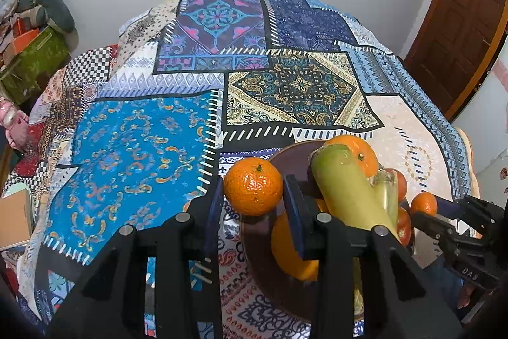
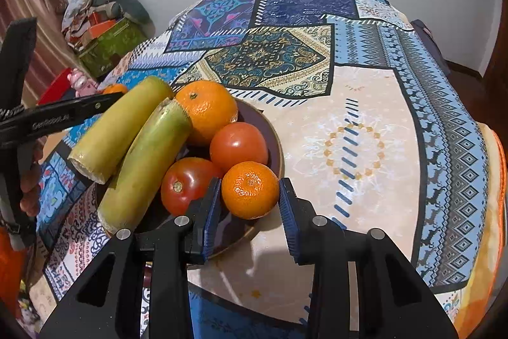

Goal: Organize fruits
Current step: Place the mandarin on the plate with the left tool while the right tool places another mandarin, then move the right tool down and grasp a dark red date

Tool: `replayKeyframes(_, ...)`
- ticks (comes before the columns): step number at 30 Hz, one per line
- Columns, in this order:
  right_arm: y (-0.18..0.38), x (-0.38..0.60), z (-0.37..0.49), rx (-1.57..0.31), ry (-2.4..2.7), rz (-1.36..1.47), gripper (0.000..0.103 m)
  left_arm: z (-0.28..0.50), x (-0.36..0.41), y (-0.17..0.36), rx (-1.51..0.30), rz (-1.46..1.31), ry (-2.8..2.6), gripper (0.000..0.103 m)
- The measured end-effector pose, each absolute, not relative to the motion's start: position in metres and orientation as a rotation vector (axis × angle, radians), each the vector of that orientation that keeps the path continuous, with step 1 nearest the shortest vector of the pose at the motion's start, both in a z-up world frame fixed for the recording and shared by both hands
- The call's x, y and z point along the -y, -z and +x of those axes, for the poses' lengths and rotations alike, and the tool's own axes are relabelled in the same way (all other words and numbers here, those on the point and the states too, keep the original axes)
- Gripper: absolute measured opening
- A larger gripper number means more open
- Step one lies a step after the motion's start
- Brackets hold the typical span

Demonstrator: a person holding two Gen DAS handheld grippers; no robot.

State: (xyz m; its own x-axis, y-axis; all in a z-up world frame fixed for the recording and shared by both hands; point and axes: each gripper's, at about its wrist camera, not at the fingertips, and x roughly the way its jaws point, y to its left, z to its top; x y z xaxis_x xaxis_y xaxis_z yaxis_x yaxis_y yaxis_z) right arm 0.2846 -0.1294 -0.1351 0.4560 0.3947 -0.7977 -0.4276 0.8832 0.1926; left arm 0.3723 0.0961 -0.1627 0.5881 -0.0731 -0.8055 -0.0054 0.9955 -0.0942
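A brown bowl on the patchwork tablecloth holds two yellow-green stalk pieces, two tomatoes and a large orange. My left gripper is shut on a small mandarin, held above the bowl's left rim. My right gripper is shut on another mandarin over the bowl's near right side. The right gripper also shows in the left wrist view, with its mandarin. The left gripper shows at the left of the right wrist view.
The tablecloth covers a round table that drops off at the edges. A green box with clutter stands by the wall beyond the table. A brown door is at the far right.
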Motion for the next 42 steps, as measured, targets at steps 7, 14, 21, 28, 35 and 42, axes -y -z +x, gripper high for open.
replayKeyframes(7, 0.139, 0.132, 0.288, -0.991, -0.504, -0.028, 0.033, 0.38, -0.099, 0.173, -0.978, -0.149, 0.072, 0.038)
replayKeyframes(14, 0.144, 0.132, 0.289, -1.005, -0.503, -0.026, 0.034, 0.383, -0.101, 0.176, -0.993, -0.184, 0.085, 0.038)
replayKeyframes(21, 0.144, 0.133, 0.291, -1.005, -0.5, -0.006, 0.034, 0.377, -0.095, 0.169, -0.973, -0.13, 0.072, 0.038)
replayKeyframes(28, 0.136, 0.134, 0.288, -1.004, -0.511, -0.019, 0.035, 0.359, -0.09, 0.148, -0.925, -0.065, 0.052, 0.039)
replayKeyframes(35, 0.115, 0.137, 0.268, -0.967, -0.529, -0.025, 0.041, 0.323, -0.092, 0.123, -0.889, -0.083, 0.048, 0.039)
replayKeyframes(42, 0.102, 0.146, 0.232, -0.961, -0.555, 0.023, 0.046, 0.27, -0.083, 0.106, -0.837, -0.035, 0.005, 0.04)
